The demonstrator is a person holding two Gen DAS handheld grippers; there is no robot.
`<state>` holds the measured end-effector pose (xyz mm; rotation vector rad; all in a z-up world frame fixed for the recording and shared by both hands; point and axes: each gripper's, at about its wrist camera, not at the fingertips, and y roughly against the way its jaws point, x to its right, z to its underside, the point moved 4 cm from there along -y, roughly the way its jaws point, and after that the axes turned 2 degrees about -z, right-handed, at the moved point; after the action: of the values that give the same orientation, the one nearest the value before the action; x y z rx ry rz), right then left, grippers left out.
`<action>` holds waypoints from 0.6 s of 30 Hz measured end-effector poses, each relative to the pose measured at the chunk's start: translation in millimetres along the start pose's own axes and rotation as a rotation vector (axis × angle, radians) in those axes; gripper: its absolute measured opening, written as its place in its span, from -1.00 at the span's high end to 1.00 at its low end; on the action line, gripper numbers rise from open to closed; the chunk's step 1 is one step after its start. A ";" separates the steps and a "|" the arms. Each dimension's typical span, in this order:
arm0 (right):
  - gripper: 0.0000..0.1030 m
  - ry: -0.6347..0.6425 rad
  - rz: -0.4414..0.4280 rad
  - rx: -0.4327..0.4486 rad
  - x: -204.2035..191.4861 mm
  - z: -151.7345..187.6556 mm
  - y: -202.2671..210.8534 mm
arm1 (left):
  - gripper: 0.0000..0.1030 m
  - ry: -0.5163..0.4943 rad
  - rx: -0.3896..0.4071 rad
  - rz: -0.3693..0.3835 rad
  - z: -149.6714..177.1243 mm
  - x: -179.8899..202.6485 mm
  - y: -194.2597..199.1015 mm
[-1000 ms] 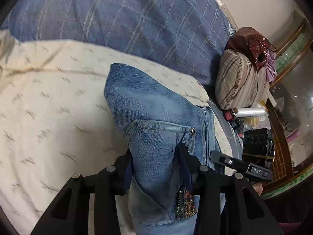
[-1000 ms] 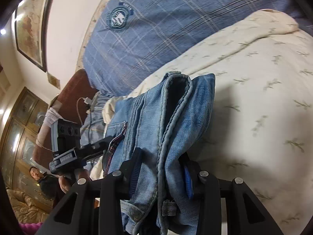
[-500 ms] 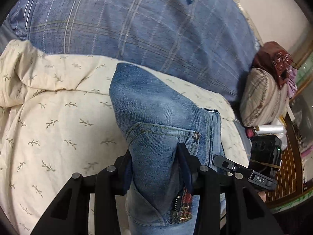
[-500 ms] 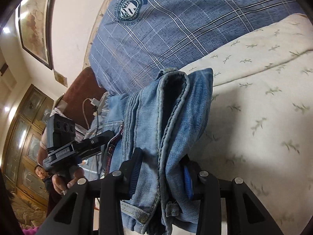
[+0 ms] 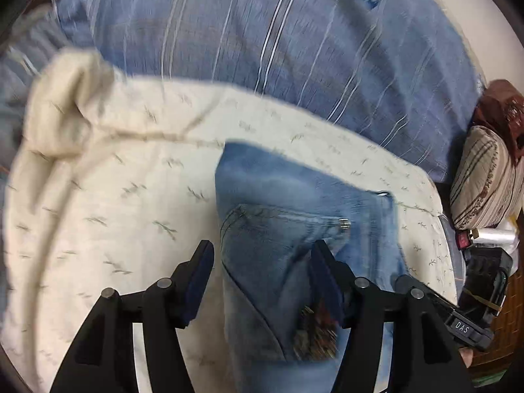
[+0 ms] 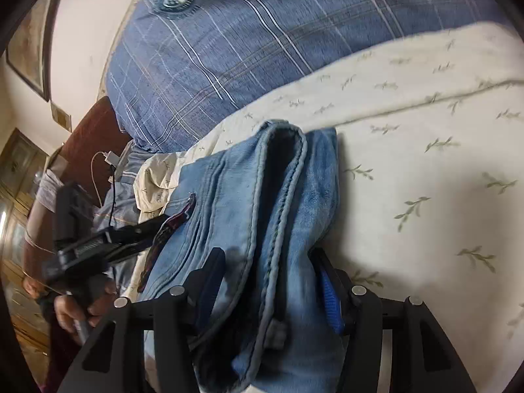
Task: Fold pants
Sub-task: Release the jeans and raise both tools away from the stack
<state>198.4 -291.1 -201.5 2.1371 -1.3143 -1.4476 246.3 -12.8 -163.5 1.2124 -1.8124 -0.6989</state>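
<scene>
While both jaws are spreading away from the denim, the folded pants are lying on the cream leaf-print blanket of the bed, reaching forward from between the fingers of each tool. The left hand-held gripper is releasing: its jaws have just been opening, the left pad is standing clear of the cloth with blanket showing in the gap, and the right pad is sitting on or just at the pocket fabric (the blur makes contact hard to judge). The right hand-held gripper is releasing too, its jaws having just been opening around the thick stacked seams, which are still bulging between the pads.

What is threatening the fold now is the withdrawal. If either tool is pulling back while a pad is still dragging on denim, the top layer could be sliding with it and the stack skewing. The right side looks riskier, since the bulky layers are filling most of the gap. The soft, uneven blanket is also giving poor support, so the bundle could be slumping open toward the blue plaid cover ahead.
</scene>
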 end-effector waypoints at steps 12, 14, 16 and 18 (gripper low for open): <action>-0.19 0.162 0.086 0.293 -51.0 38.4 106.0 | -0.75 -0.246 0.406 -0.317 36.8 59.5 154.0; -0.21 0.178 0.099 0.321 -62.8 48.2 122.5 | -0.80 -0.259 0.429 -0.336 42.9 66.0 165.7; -0.21 0.209 0.115 0.334 -75.6 55.3 133.8 | -0.80 -0.254 0.447 -0.346 51.6 70.4 180.7; -0.21 0.236 0.131 0.345 -87.5 61.2 144.3 | -0.80 -0.242 0.458 -0.359 59.8 71.5 191.8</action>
<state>60.6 -287.8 -86.5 2.2884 -1.6697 -0.9379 91.6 -5.8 -17.0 1.8549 -2.0465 -0.6679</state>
